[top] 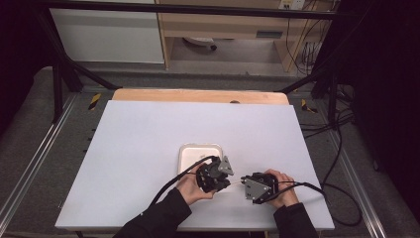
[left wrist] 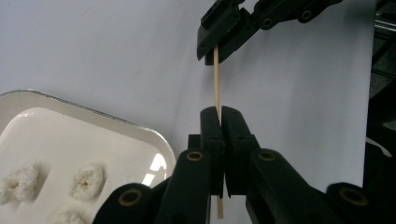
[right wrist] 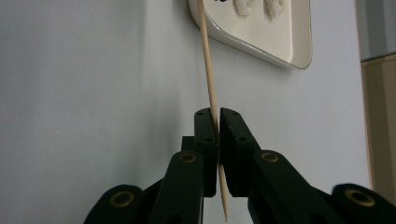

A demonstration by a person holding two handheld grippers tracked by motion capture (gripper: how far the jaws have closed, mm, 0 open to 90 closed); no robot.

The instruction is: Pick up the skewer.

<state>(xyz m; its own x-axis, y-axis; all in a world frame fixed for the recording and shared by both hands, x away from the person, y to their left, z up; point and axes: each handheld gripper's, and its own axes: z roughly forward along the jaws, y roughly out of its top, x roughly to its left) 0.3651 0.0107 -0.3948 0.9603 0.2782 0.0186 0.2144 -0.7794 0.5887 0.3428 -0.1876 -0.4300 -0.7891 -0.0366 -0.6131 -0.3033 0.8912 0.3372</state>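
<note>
Spanning both grippers: skewer [left wrist: 216, 79] pinched by left hand-held gripper [left wrist: 220, 114], right hand-held gripper [right wrist: 215, 116].

Bare worktop [top: 143, 148] lies open left, right and beyond the hands; the white tray [top: 188, 151] just behind the left gripper [top: 221, 179] blocks forward passage there
</note>
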